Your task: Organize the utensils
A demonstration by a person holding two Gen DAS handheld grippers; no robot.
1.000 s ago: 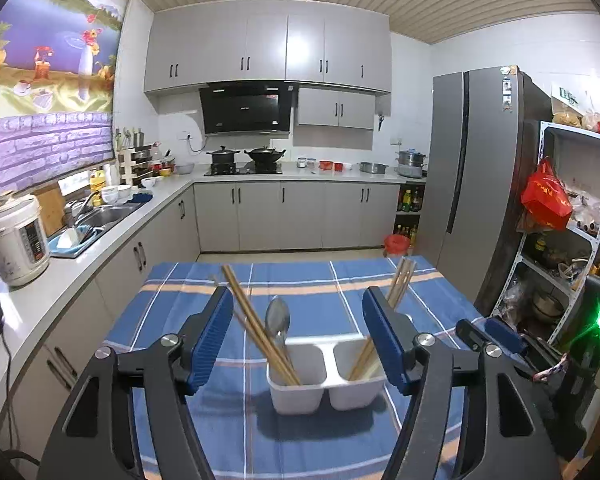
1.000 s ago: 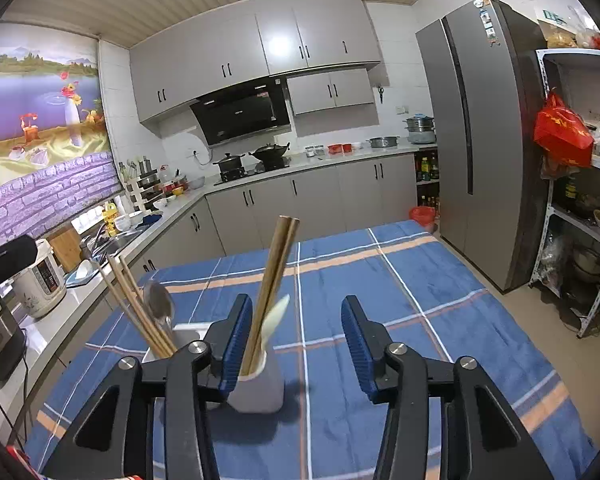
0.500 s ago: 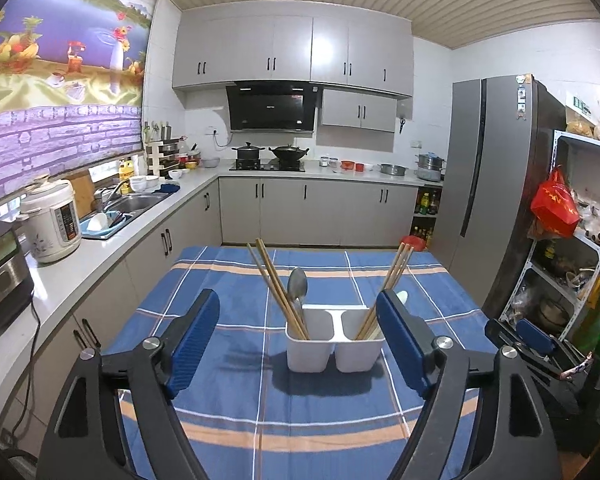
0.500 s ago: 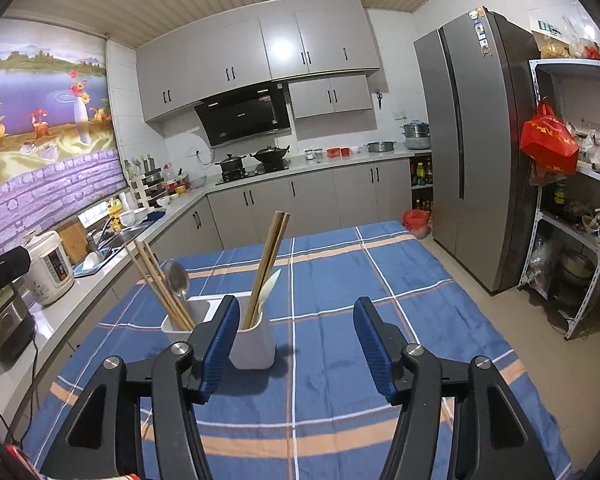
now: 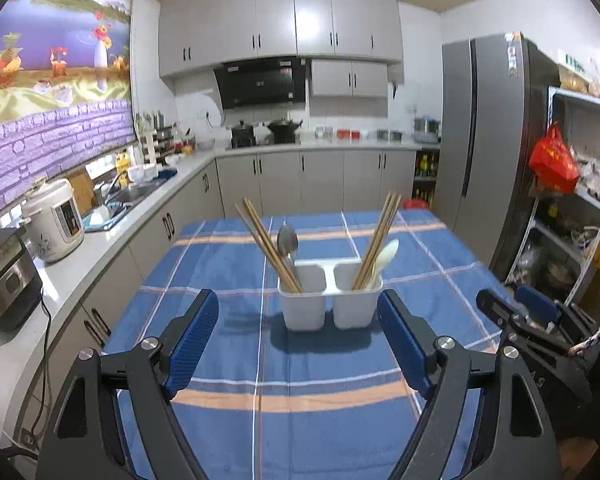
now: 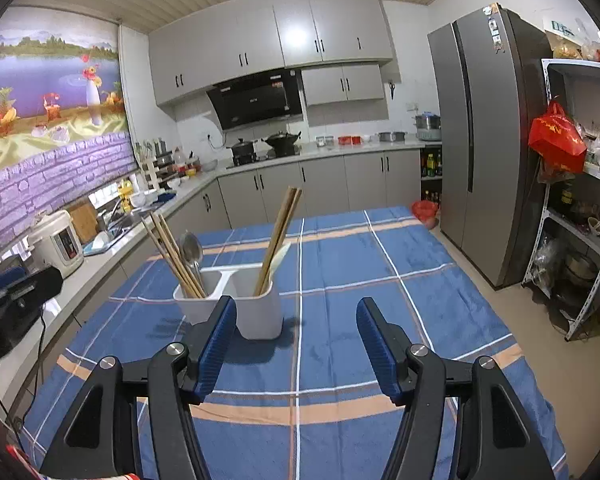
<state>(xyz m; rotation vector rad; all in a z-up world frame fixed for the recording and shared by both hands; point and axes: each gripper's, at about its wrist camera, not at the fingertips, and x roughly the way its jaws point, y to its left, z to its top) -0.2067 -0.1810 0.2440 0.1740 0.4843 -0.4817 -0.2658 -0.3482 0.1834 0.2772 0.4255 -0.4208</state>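
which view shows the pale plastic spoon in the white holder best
Left wrist view: the pale plastic spoon leans clear of the wooden chopsticks. In the right wrist view, chopsticks partly cover that spoon.

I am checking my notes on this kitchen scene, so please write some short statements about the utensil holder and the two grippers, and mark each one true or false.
1. The white holder has two compartments. True.
2. The metal spoon stands in the same compartment as the white spoon. False: the metal spoon is in the left compartment, the white one in the right.
3. Each compartment holds chopsticks. True.
4. The left gripper is clamped on the holder. False: its jaws stand open and empty, apart from the holder.
5. The right gripper holds a chopstick. False: nothing is between its open jaws.
6. The holder stands on a blue checked tablecloth. True.
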